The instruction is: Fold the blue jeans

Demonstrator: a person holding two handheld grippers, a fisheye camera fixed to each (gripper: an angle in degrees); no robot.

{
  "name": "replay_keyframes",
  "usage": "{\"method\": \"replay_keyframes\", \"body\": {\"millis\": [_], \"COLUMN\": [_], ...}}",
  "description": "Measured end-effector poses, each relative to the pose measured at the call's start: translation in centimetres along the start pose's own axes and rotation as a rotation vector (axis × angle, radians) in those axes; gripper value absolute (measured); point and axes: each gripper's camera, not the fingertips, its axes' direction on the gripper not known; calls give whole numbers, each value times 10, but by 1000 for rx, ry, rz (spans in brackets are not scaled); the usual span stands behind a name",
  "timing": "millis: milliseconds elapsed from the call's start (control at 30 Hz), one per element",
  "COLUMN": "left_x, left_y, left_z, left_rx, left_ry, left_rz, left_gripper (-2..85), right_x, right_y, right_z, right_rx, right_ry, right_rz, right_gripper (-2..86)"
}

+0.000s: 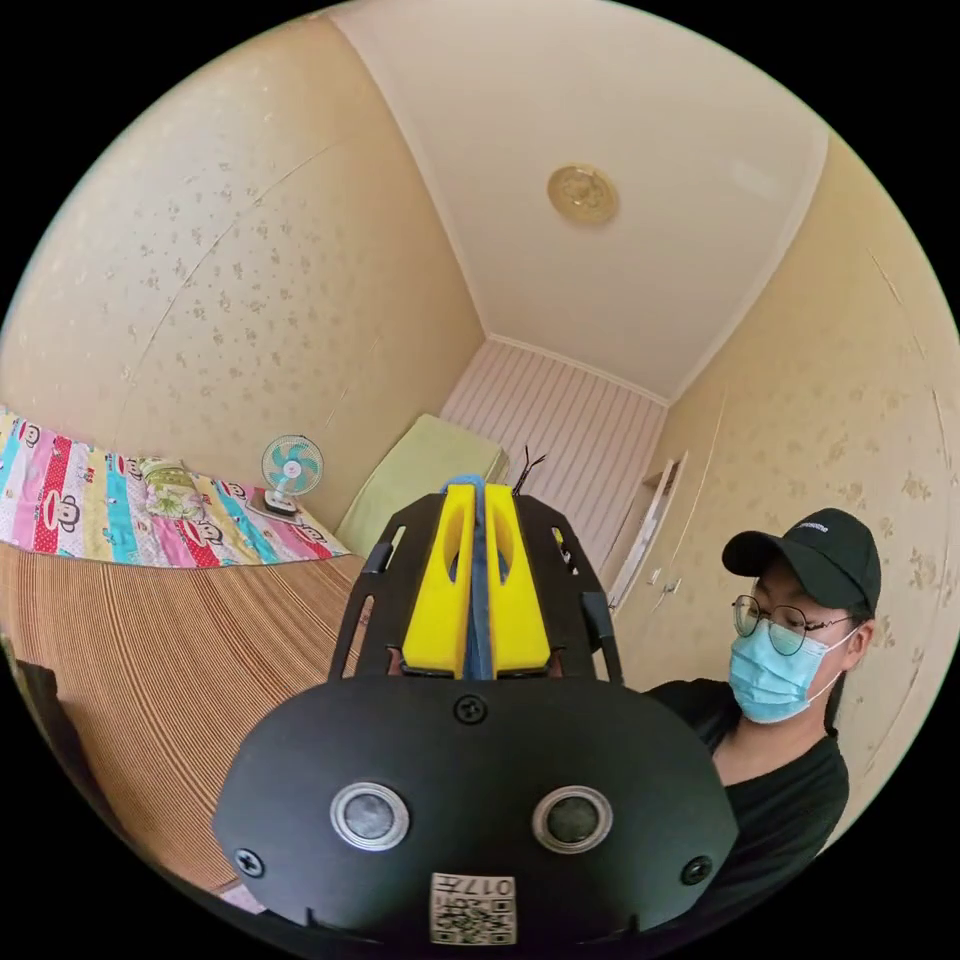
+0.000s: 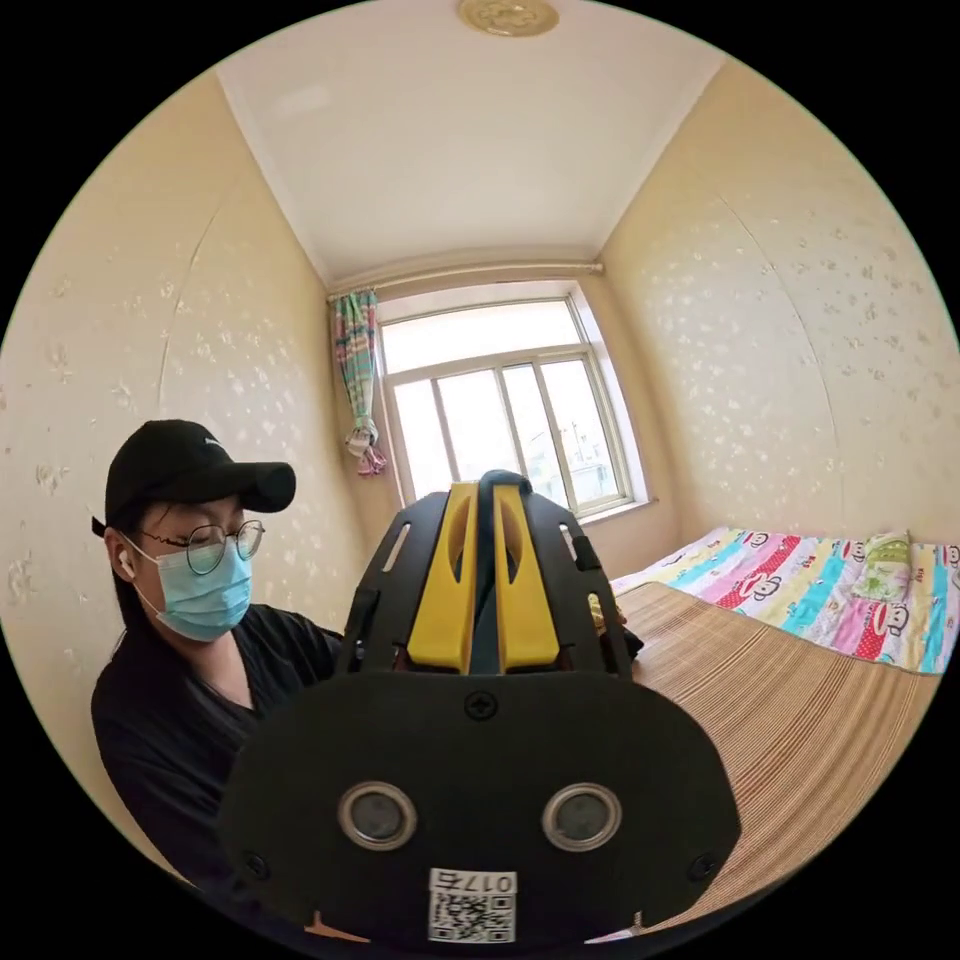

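Above striped mat (image 2: 800, 720), both jaws pinch jeans (image 1: 479, 590).

Pale yellow wallpaper (image 1: 250, 270) with a faint flower print covers the walls under a white ceiling (image 1: 620, 130) with a round gold lamp (image 1: 582, 193). A window (image 2: 500, 400) lets in bright daylight, a patterned curtain (image 2: 356, 390) bunched at its side. The bed carries a striped straw mat (image 2: 800, 700) and a colourful cartoon sheet (image 2: 800, 590); a small fan (image 1: 291, 470) stands by the wall
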Motion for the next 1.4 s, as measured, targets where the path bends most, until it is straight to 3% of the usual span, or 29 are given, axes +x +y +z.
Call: {"method": "replay_keyframes", "body": {"millis": [100, 267, 367, 500, 733, 867, 967, 1067, 1200, 1333, 1400], "left_x": [-43, -48, -59, -88, -50, -28, -45, -107, -263, -425, -467], "left_y": [-16, -52, -44, 17, 21, -12, -34, -47, -59, -21, 15], "left_z": [24, 55, 77, 89, 59, 59, 73, 97, 144, 168, 160], "left_rx": [-11, -16, -107, -210, 35, 103, 91, 56, -57, -167, -187], "left_ry": [-20, -113, -228, -263, 10, 6, -92, -158, -288, -443, -503], "left_rz": [-79, 51, 76, 84, 143, 216, 200, 104, -144, -397, -461], "left_gripper": [-8, -7, -7, -5, -6, -6, -6, -5, 5, 59, 91], "right_x": [41, 85, 106, 126, 87, 52, 71, 121, 225, 397, 457], "right_y": [-16, -55, -41, 11, -5, -57, -75, -78, -70, -15, 34], "right_z": [5, 33, 49, 55, 30, 43, 59, 80, 127, 181, 186], "right_rx": [-7, -61, -116, -165, 89, 94, 79, 58, -18, -110, -163], "right_ry": [107, 384, 456, 435, 107, 185, 275, 330, 492, 594, 623], "right_rz": [62, 49, 77, 109, 29, -54, 5, 85, 202, 479, 659], "right_gripper": [26, 23, 23, 23, 25, 26, 26, 25, 27, 40, 53]}}
